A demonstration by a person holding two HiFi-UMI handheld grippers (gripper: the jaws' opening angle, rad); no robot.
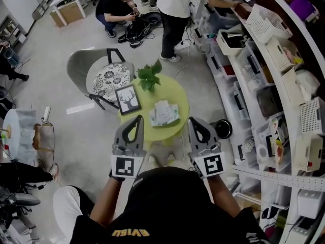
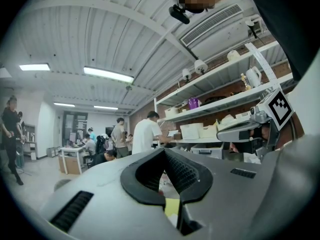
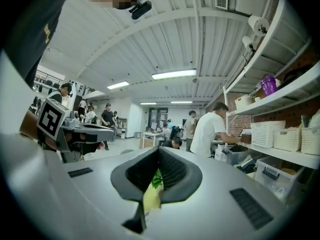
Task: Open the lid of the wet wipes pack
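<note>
The wet wipes pack lies flat, pale green and white, on the round yellow-green table, near its front edge. My left gripper hovers at the table's near left rim, jaws shut and empty. My right gripper is held level at the near right rim, also shut with nothing in it. Both stop short of the pack, one on each side. In the left gripper view the left gripper has its tips together; the right gripper view shows the right gripper likewise, with a sliver of table through the gap.
A framed deer picture and a small green plant stand on the table behind the pack. A grey chair with a patterned cushion sits to the left. Shelving with baskets runs down the right. People work at the back.
</note>
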